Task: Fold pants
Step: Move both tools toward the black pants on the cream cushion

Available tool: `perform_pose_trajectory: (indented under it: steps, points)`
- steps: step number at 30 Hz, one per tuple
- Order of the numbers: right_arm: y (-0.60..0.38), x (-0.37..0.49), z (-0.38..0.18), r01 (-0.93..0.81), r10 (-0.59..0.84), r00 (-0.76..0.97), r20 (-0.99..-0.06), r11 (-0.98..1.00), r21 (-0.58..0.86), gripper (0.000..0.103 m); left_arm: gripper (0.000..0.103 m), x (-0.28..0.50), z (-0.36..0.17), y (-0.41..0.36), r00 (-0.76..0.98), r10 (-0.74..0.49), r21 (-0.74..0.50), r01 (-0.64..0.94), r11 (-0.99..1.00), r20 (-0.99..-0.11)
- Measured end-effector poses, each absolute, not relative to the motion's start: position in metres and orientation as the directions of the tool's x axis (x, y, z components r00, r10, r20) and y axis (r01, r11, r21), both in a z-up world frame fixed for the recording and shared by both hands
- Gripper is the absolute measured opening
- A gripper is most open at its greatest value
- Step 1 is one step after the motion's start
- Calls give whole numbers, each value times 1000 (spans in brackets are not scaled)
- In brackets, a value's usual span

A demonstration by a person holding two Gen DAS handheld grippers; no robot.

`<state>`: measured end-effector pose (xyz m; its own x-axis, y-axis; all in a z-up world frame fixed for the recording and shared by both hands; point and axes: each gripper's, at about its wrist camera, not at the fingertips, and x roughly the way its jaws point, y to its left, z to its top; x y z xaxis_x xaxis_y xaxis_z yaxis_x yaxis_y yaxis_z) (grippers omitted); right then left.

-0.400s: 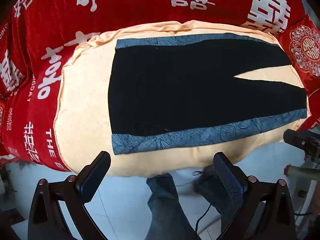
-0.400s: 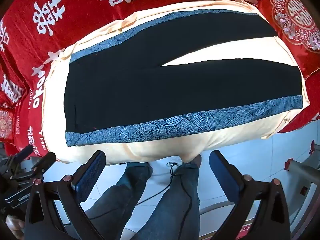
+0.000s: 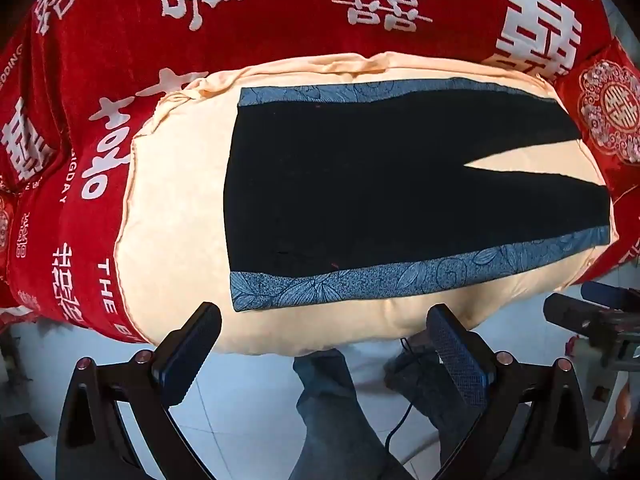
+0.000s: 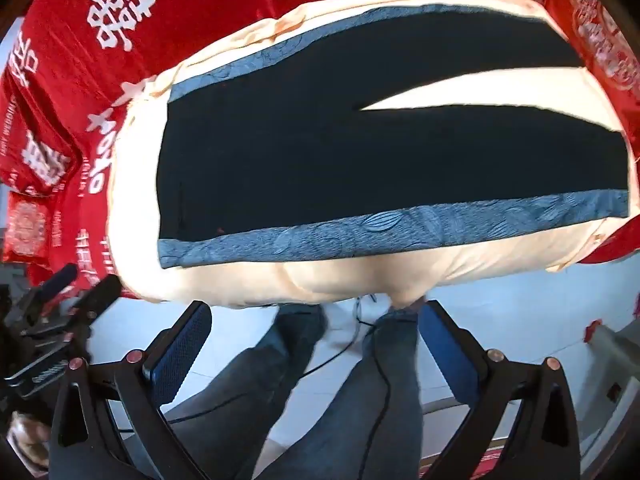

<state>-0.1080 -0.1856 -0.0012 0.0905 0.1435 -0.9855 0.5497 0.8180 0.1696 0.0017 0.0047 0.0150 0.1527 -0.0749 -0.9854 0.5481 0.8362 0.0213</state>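
On the red cover point(image 3: 280, 32) I read large white double-happiness characters "囍", plus "THE" running down its left side, "BIGDAY" beside it and "WEDDING" at the top right edge. The red cushion point(image 3: 612, 110) carries the same character inside a round medallion. Smaller print is too blurred for me.
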Motion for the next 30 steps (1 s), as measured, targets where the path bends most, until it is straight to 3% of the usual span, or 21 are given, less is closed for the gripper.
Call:
perform_pose_trajectory:
  steps: [30]
  points:
    - [-203, -120, 7, 539, 106, 96, -990, 831, 142, 103, 103, -7, 24, -6, 175, -43, 53, 510, 858, -984]
